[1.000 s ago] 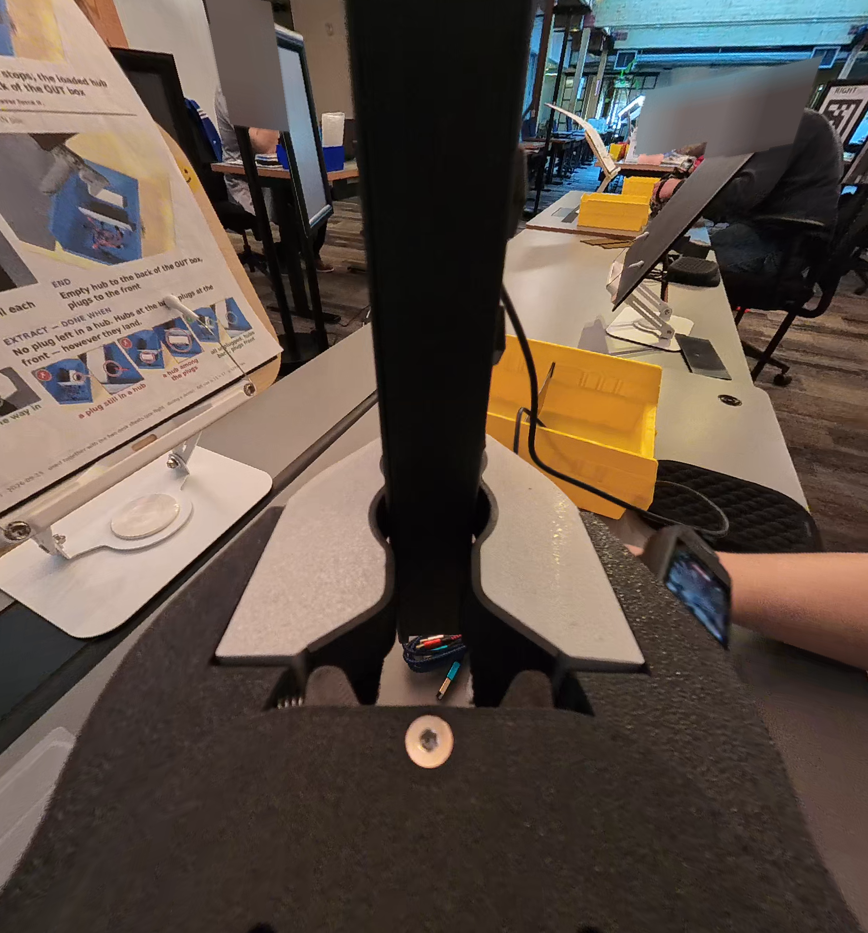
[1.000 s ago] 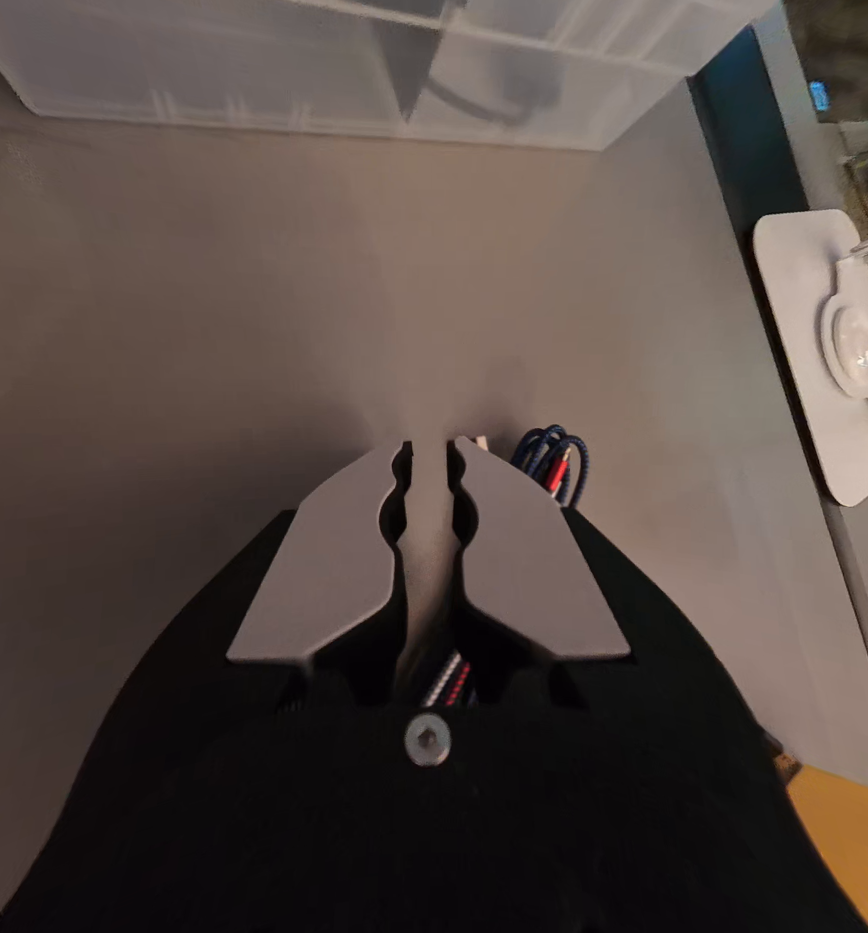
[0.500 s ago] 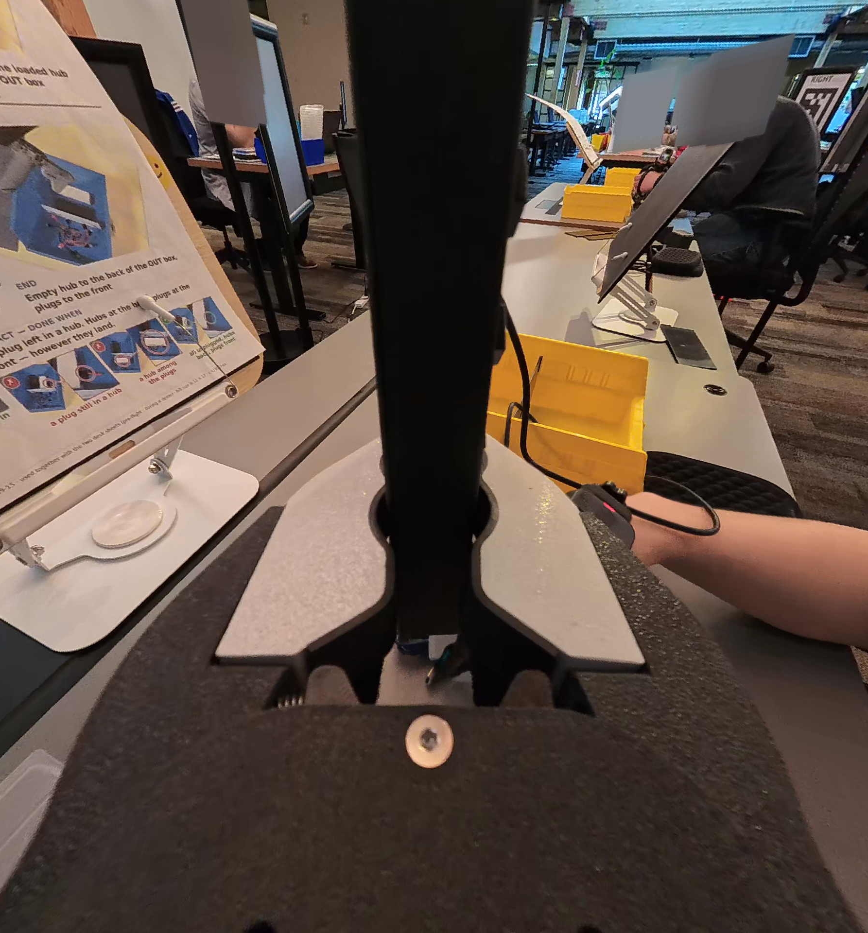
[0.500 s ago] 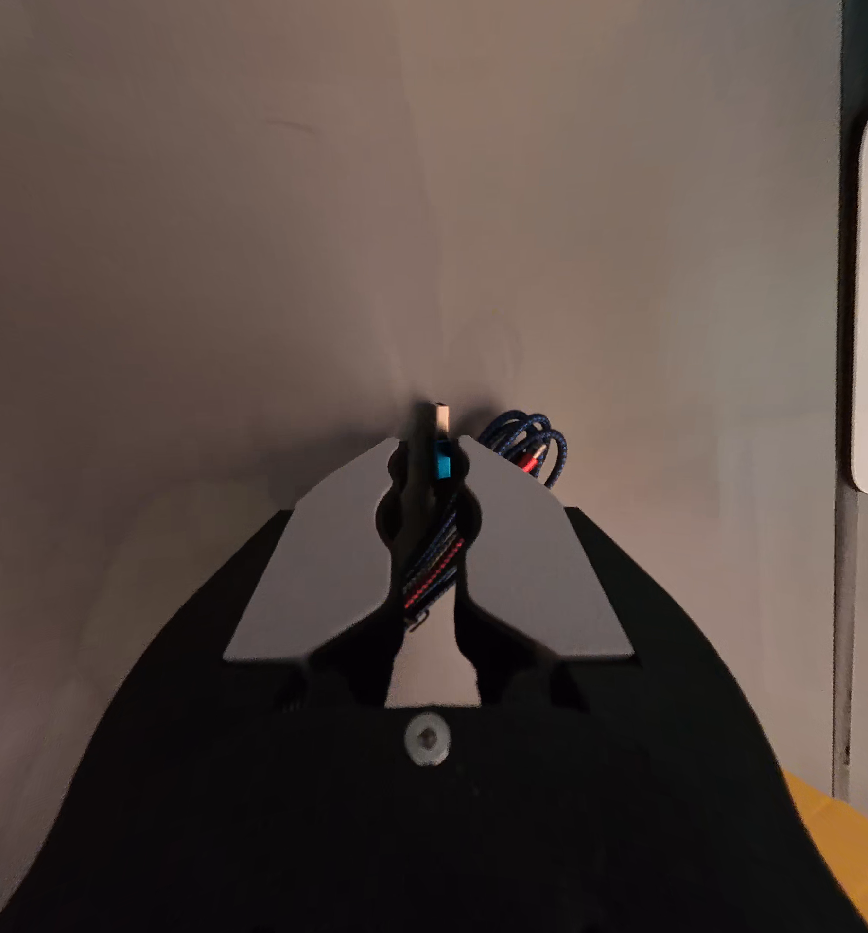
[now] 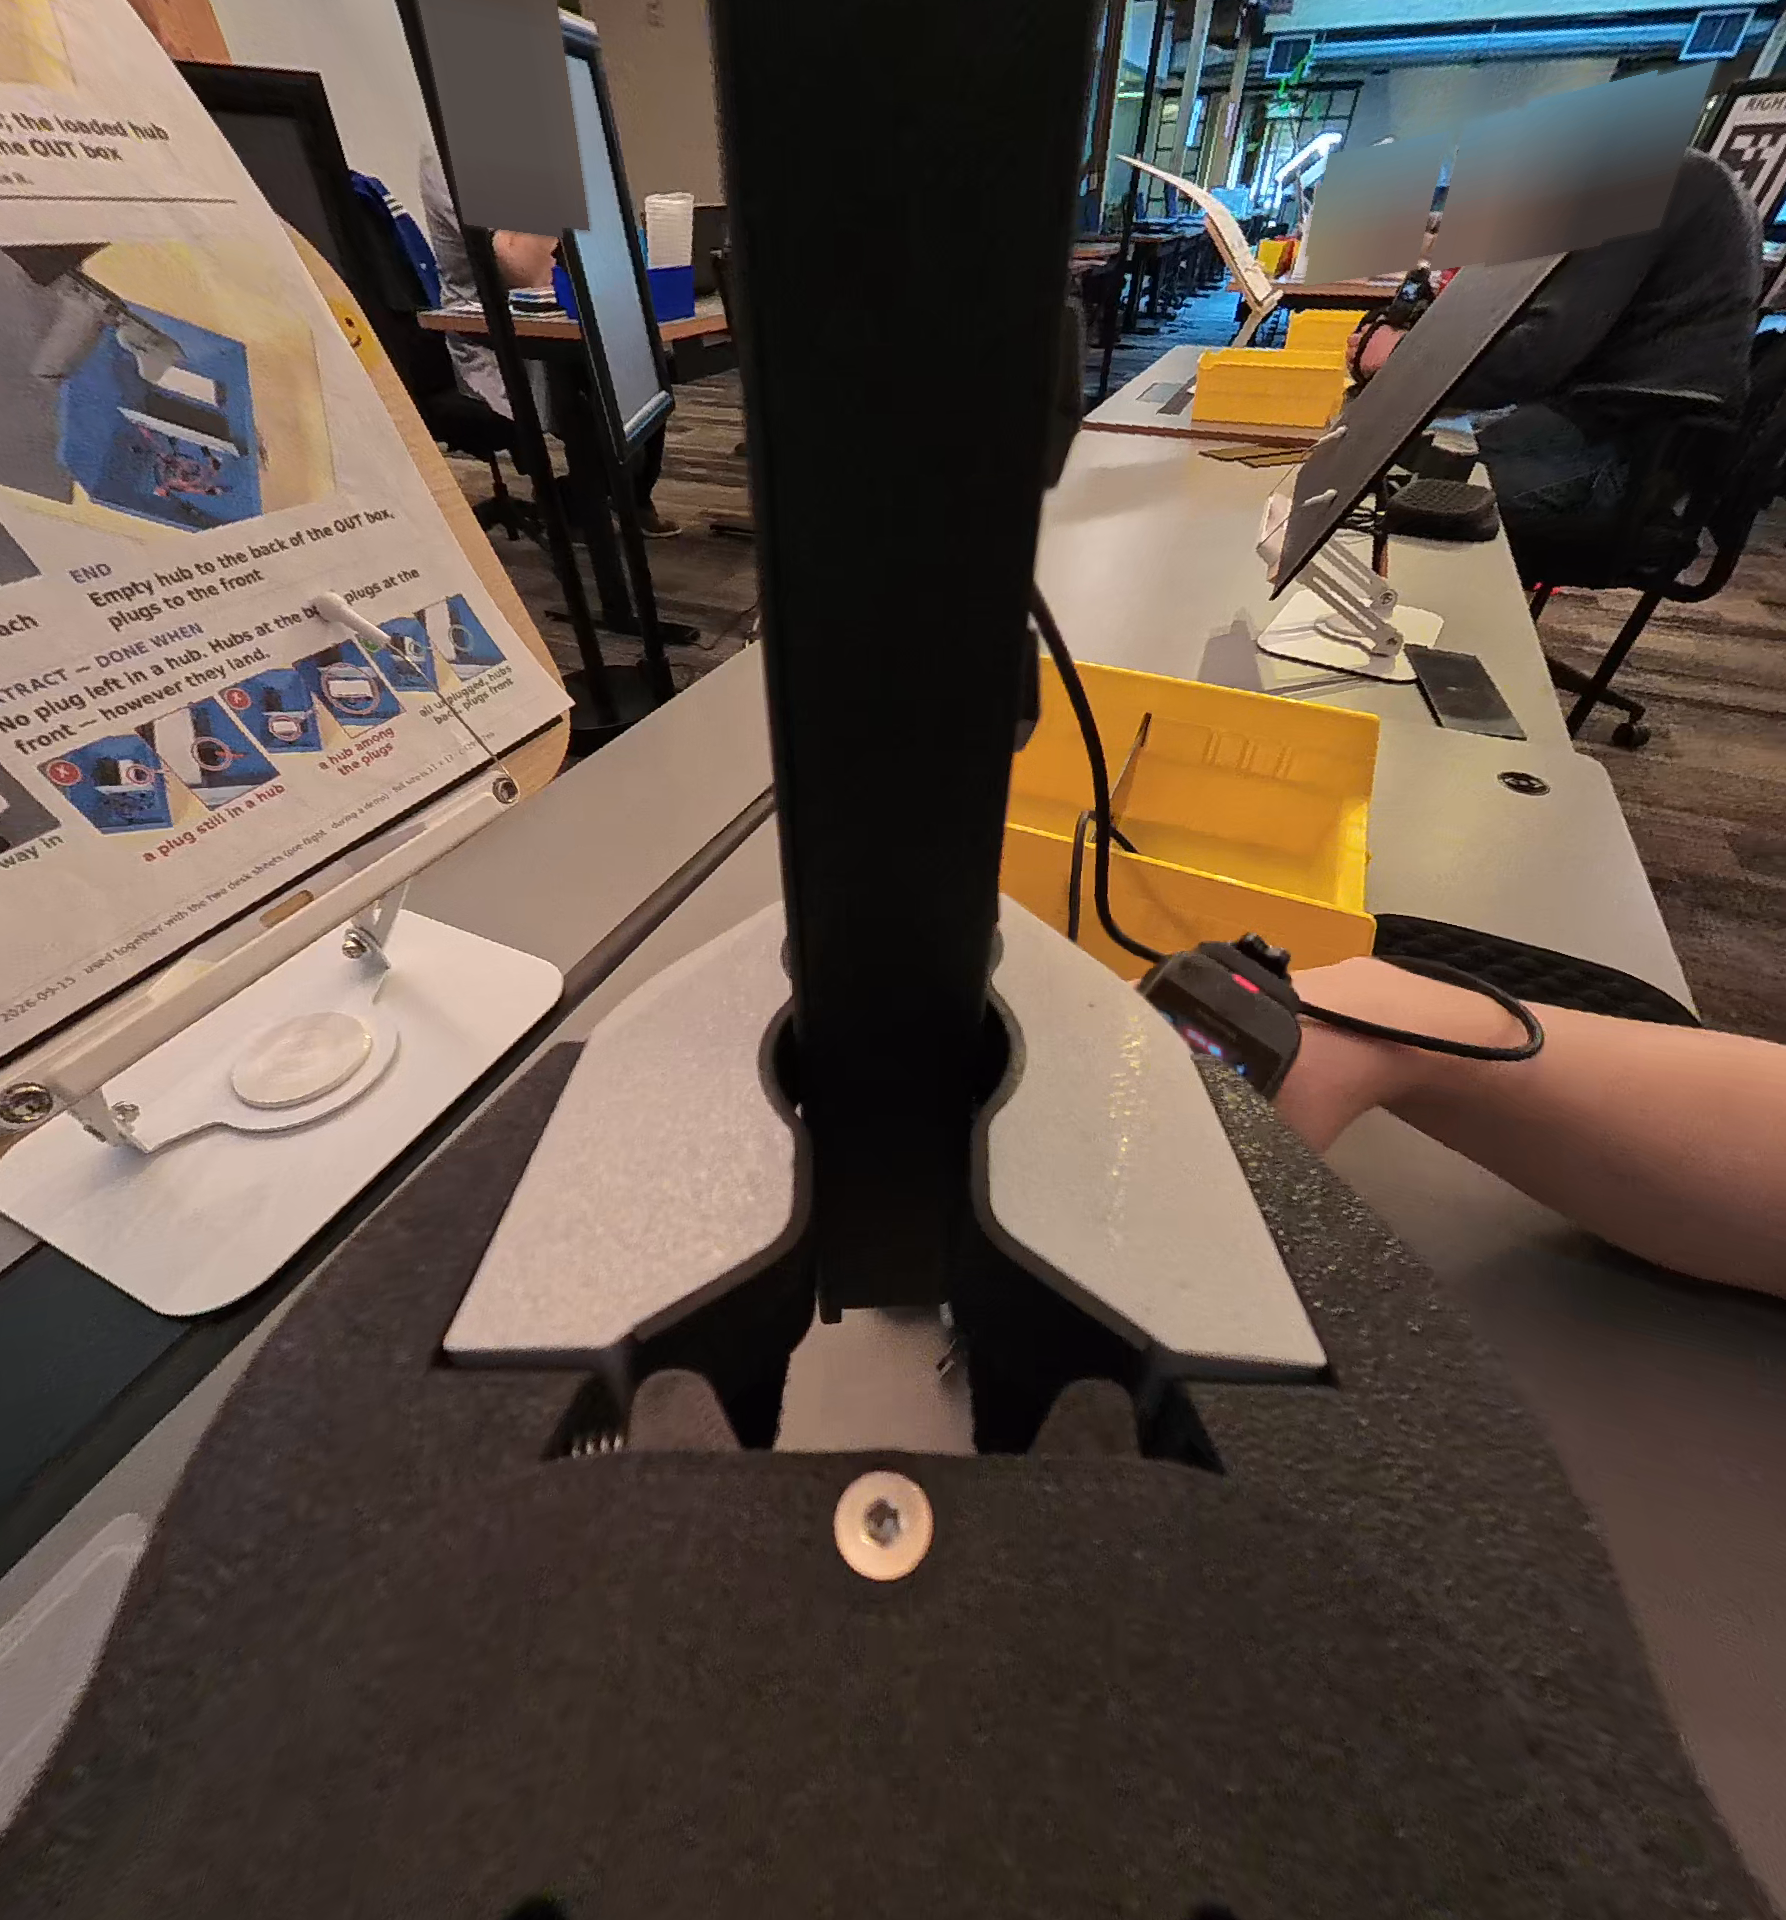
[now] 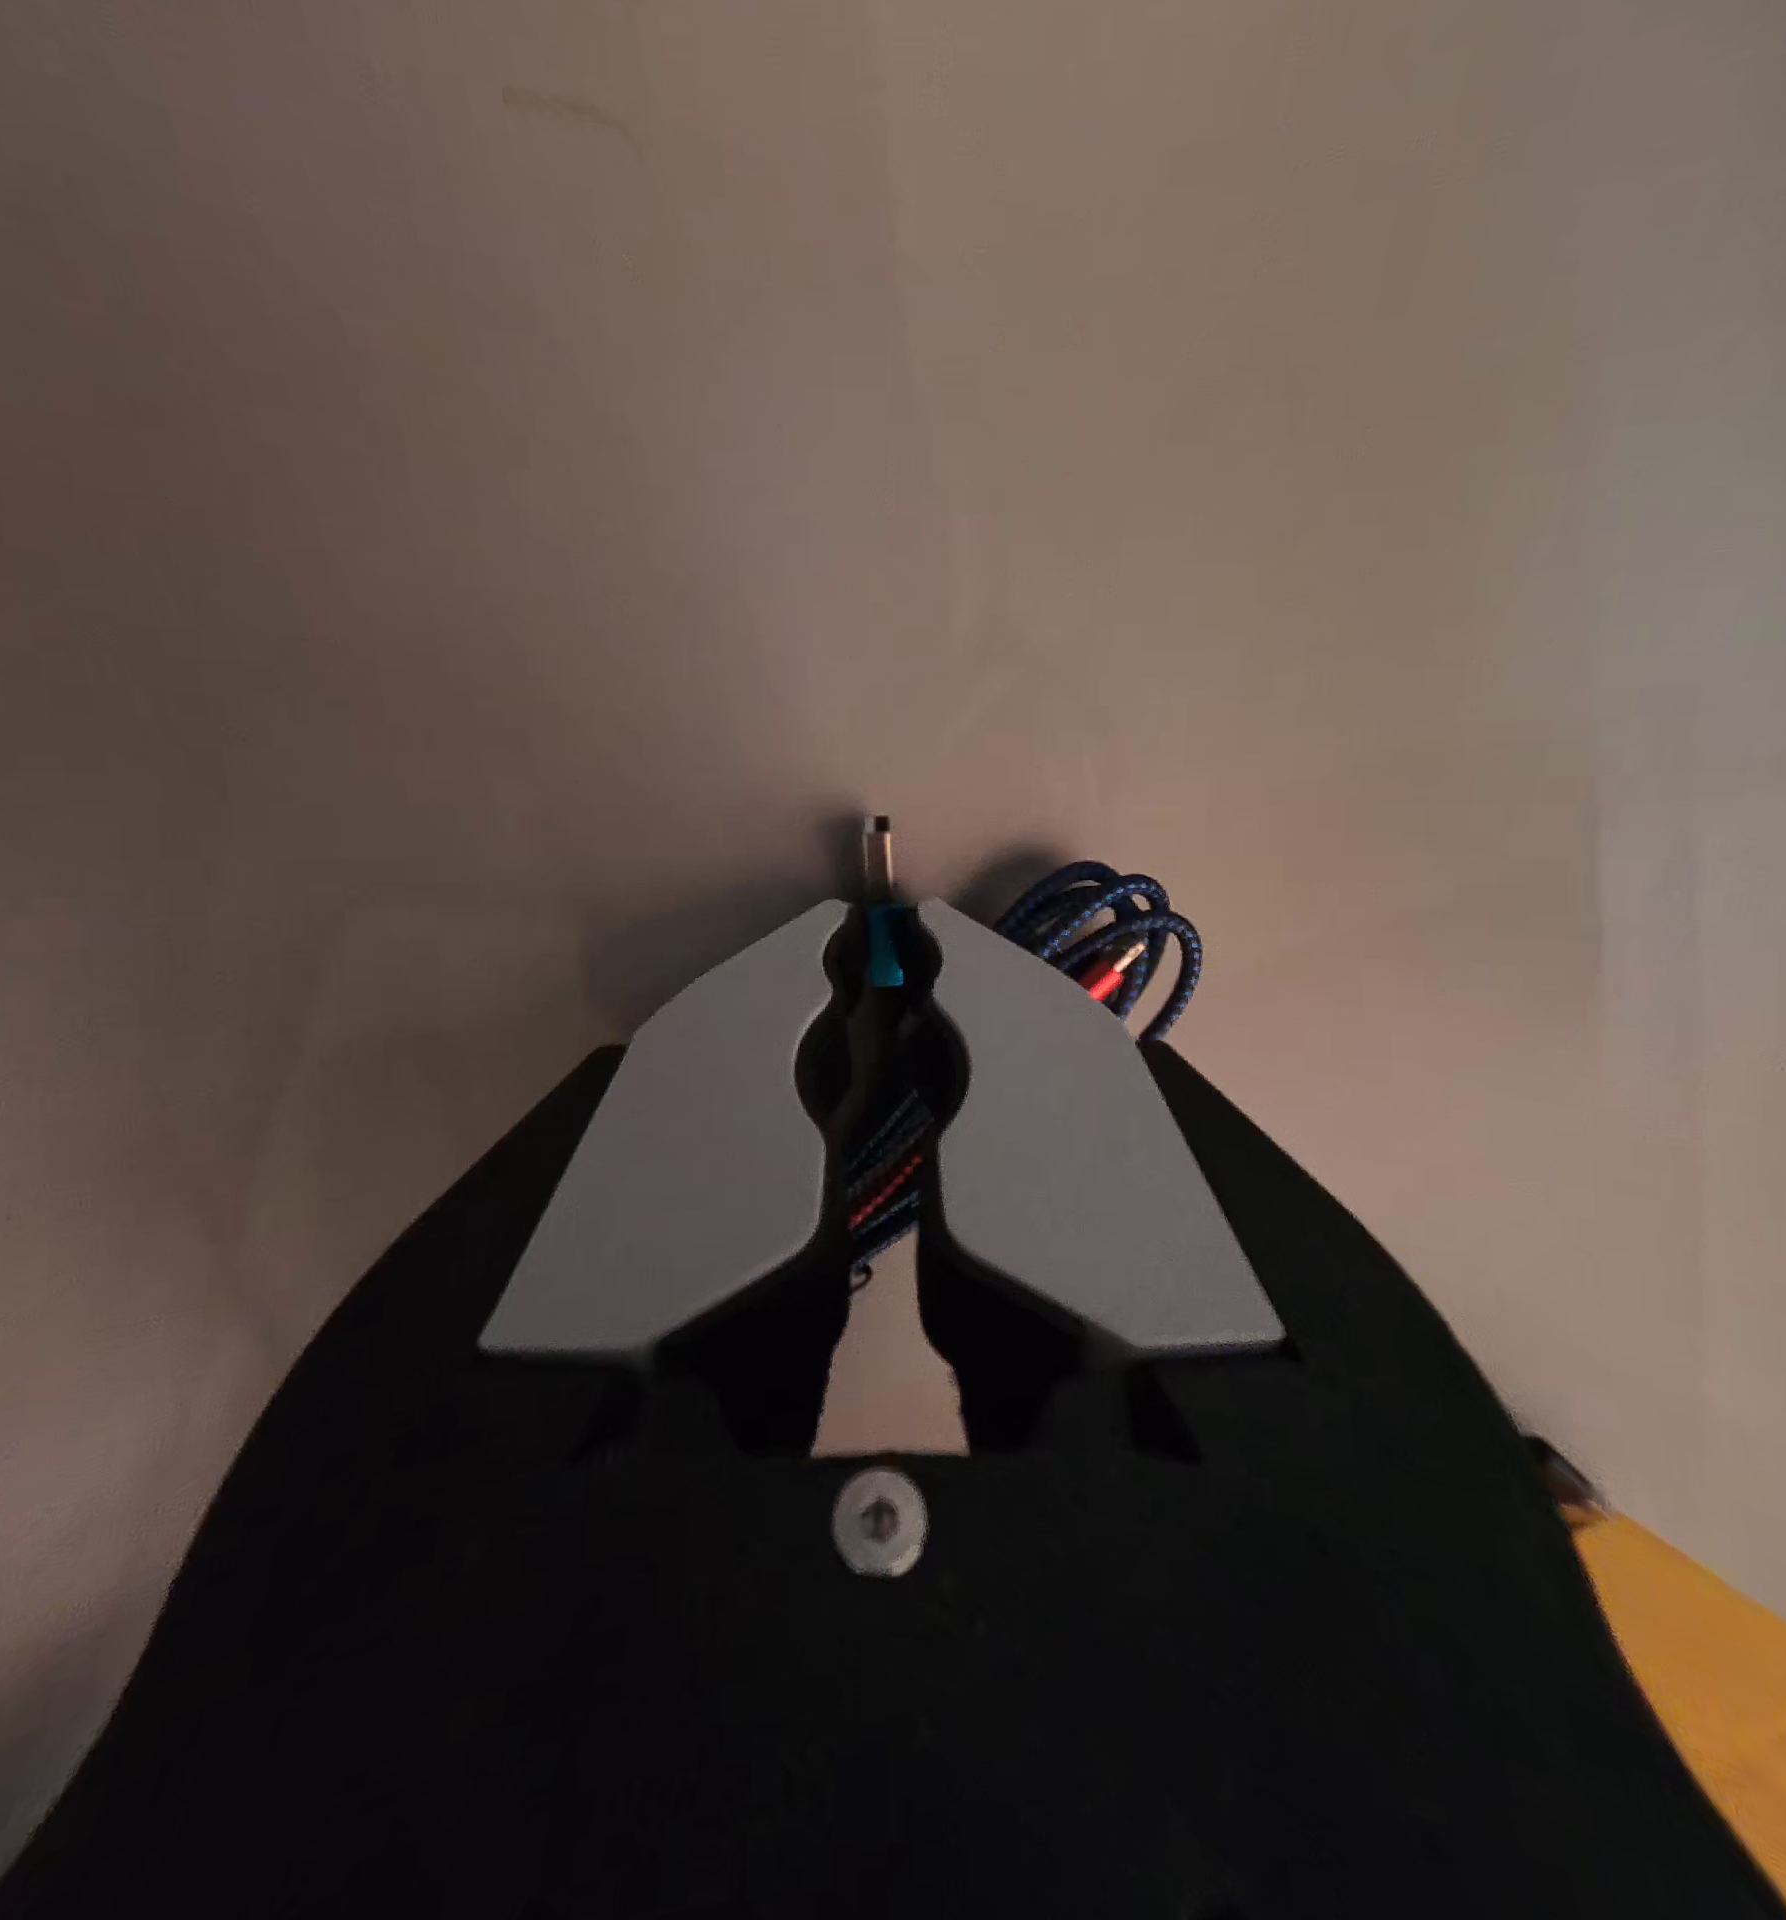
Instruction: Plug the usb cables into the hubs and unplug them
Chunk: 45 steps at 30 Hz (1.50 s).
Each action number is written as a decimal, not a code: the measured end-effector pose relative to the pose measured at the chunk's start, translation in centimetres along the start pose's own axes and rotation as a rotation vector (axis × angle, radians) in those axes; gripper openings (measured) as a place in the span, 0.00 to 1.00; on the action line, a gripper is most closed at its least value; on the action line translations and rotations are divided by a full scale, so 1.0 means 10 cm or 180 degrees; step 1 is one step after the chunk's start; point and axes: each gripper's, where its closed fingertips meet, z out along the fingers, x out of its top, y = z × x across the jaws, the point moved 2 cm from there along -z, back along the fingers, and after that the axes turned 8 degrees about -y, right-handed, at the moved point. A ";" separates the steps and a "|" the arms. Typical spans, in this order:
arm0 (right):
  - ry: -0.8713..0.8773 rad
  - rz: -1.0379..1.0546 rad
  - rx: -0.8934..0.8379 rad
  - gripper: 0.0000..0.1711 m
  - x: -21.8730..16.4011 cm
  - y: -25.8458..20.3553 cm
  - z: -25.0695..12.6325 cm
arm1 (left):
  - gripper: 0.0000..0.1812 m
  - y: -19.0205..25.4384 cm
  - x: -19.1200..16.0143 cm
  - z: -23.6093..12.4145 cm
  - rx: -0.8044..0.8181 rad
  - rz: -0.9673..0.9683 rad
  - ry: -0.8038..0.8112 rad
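Right gripper (image 6: 884, 914) clamped on usb cable (image 6: 884, 940) at teal plug collar, metal tip poking past fingertips; braided coil bunched just right of plug. Light, floppy cord, rigid plug: hold collar. Left gripper (image 5: 884, 1049) clamped on tall black hub (image 5: 899, 520), stiff. Only left view shows yellow bin (image 5: 1232, 821) right of hub.

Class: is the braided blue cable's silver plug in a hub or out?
Out: the silver plug juts bare beyond the shut right gripper.
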 end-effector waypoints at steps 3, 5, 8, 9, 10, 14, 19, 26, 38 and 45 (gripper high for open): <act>0.0094 0.0039 0.0166 0.06 -0.03 -0.01 -0.01 | 0.14 -0.04 0.00 -0.03 0.0055 0.0000 0.0005; 0.0106 -0.0070 0.0125 0.06 -0.04 -0.02 -0.01 | 0.15 -0.06 0.00 -0.04 0.0062 -0.0013 0.0024; 0.0081 -0.0260 -0.0004 0.06 -0.03 -0.03 -0.02 | 0.15 -0.08 -0.01 -0.05 0.0080 -0.0027 0.0026; 0.0066 -0.0327 -0.0056 0.06 -0.03 -0.03 -0.02 | 0.15 -0.09 -0.01 -0.04 0.0089 -0.0030 0.0022; 0.0053 -0.0385 -0.0101 0.06 -0.02 -0.04 -0.02 | 0.15 -0.09 -0.02 -0.04 0.0089 -0.0034 0.0015; 0.0067 -0.0595 -0.0113 0.06 0.01 -0.12 -0.03 | 0.14 -0.09 -0.03 -0.03 0.0078 -0.0046 0.0002; 0.0007 -0.0490 0.0033 0.08 0.01 -0.17 -0.05 | 0.16 -0.06 -0.02 -0.02 0.0063 -0.0006 -0.0003; -0.0156 -0.0489 -0.0041 0.10 -0.03 -0.16 -0.11 | 0.14 -0.06 -0.02 -0.02 0.0041 -0.0024 0.0002; -0.0349 -0.0220 0.0168 0.05 -0.15 -0.13 -0.06 | 0.14 -0.03 -0.03 0.02 -0.0002 -0.0003 -0.0028; -0.0247 -0.0164 0.0227 0.06 -0.17 -0.12 -0.06 | 0.14 0.01 -0.04 0.05 -0.0030 0.0046 -0.0052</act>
